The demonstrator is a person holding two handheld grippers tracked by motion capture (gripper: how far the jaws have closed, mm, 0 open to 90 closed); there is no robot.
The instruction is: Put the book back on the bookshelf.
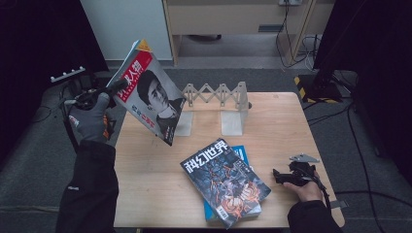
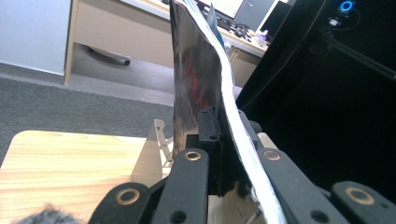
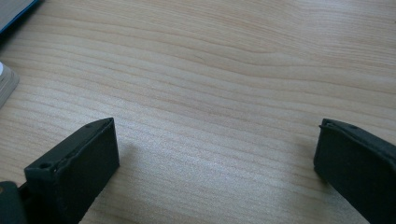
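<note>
Above the table's left edge, in the high view, the left gripper (image 1: 112,89) was clamped on the spine edge of a red-topped magazine (image 1: 151,94), which hung in the air, tilted, its lower corner dipping toward the near end of the expanding bookend rack (image 1: 218,104). Just beyond that corner stood the rack's clear uprights, with nothing between them. Well off to the far side from this gripper, the right gripper (image 1: 278,175) rested low on the wooden table (image 1: 145,174), with a science-fiction magazine (image 1: 224,180) lying just in front of its jaws on top of a blue book (image 1: 241,154).

Along the left gripper view, the jaws were pressed shut on the magazine (image 2: 198,79), whose pages rose upright ahead of them and bowed off to one side; the rack (image 2: 159,140) sat just past the jaws, below the cover.

From the right gripper view, the jaws stood wide apart over bare tabletop (image 3: 224,79), gripping nothing, with the blue book's corner (image 3: 14,9) far off ahead and to one side.

By my reading, the step in hand was carrying the first magazine to the rack. The next move would call for squaring it upright, lowering its bottom edge into a slot, then letting go once it stood supported.
</note>
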